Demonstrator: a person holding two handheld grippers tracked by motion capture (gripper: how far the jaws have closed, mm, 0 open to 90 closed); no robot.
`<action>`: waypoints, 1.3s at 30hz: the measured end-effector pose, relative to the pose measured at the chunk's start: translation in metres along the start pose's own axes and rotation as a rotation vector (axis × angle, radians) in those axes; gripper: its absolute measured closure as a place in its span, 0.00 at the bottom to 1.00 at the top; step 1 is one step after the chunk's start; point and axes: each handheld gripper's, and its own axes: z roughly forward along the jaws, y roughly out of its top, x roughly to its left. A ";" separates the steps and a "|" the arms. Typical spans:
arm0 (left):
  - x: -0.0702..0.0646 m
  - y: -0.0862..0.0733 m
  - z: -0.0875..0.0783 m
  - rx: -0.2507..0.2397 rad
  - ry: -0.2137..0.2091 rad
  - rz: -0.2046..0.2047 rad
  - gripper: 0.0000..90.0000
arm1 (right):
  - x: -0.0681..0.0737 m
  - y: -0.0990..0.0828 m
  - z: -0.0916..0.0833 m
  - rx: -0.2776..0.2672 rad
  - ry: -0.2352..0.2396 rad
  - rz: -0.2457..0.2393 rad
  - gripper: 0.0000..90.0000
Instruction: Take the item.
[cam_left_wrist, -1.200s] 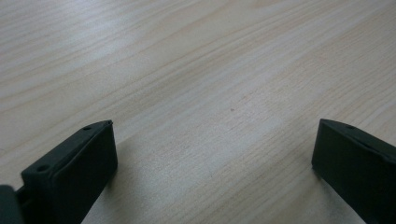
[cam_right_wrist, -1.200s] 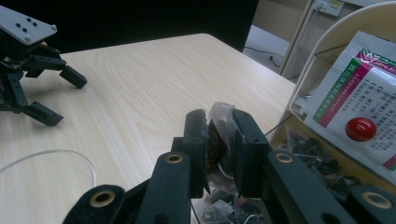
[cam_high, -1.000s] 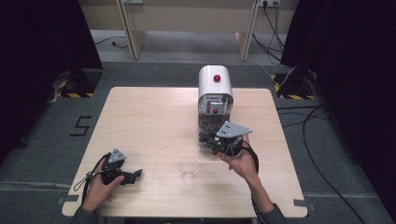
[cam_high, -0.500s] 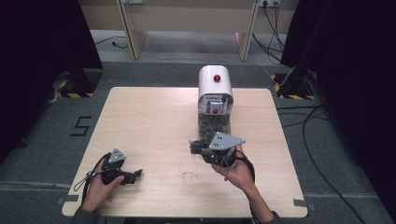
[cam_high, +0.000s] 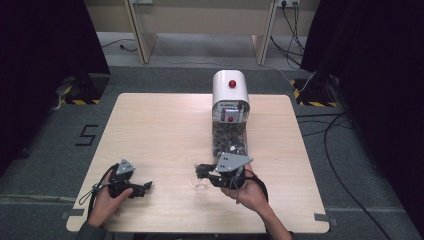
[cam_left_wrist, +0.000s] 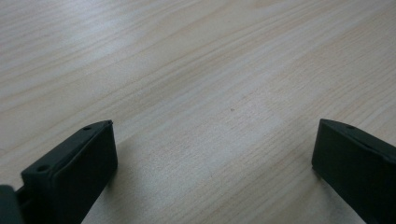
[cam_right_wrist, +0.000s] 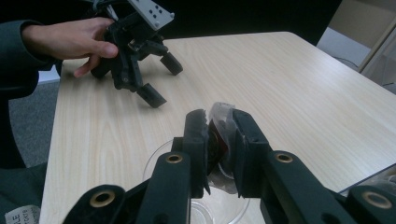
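Holding a small wrapped candy (cam_right_wrist: 219, 135) clenched in my right claw (cam_high: 201, 171), I'm just above the clear bowl (cam_high: 200, 184) (near the dispenser (cam_high: 230, 111)). Releasing off-centre could drop it onto the tabletop (cam_high: 160, 130). Left claw (cam_left_wrist: 215, 154): released, holding 0 things.

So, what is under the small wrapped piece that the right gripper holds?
A clear round glass bowl on the light wooden table lies below the wrapped piece. The right gripper covers most of the bowl, so its contents cannot be seen.
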 end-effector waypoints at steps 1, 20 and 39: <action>0.000 0.000 0.000 0.000 0.000 0.000 0.00 | 0.000 0.000 0.000 0.000 0.000 0.000 0.87; 0.000 0.000 0.000 0.000 0.000 0.000 0.00 | 0.003 -0.012 0.019 0.070 0.072 0.019 0.74; 0.000 0.000 0.000 0.000 0.000 0.000 0.00 | -0.034 -0.012 -0.026 -0.011 -0.137 0.129 0.59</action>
